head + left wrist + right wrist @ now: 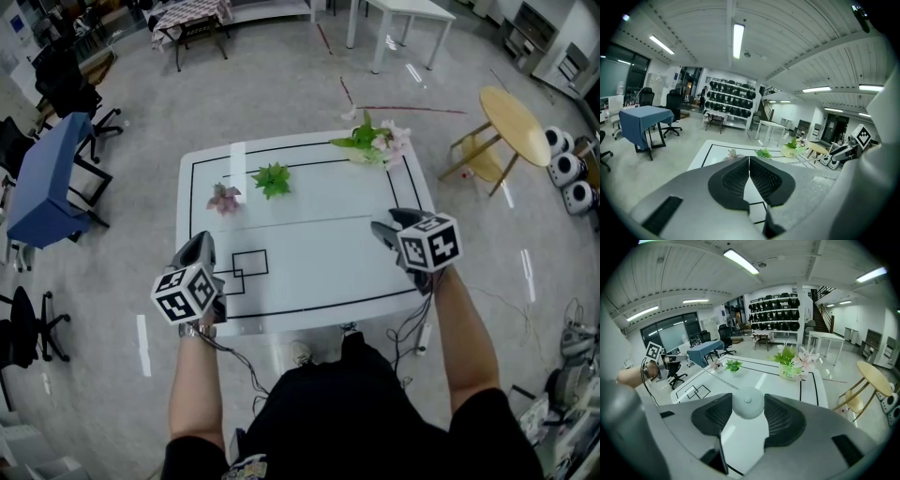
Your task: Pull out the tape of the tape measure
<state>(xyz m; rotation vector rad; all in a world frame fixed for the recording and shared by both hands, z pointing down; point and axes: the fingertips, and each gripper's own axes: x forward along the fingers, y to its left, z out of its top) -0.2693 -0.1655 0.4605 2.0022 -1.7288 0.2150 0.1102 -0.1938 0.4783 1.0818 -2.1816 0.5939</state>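
The right gripper [386, 225] has its jaws apart on either side of a round, pale tape measure [748, 402], clamped on its case. From there the thin tape [712, 374] runs out ahead and to the left of those jaws, over the white surface [309, 272] with its black lines. It reaches the left gripper [200, 242], whose jaws are pressed together on its end.

Beyond the left jaws lie a pink flower [224, 198] and a green sprig [272, 178]. A pot of flowers [373, 142] stands beyond the right jaws, at the far edge.

The surface stands on a grey floor. A blue-draped table [47, 178] stands left of the left jaws and a round wooden table [514, 124] right of the right jaws. Far ahead is a rack [731, 96] of dark items.
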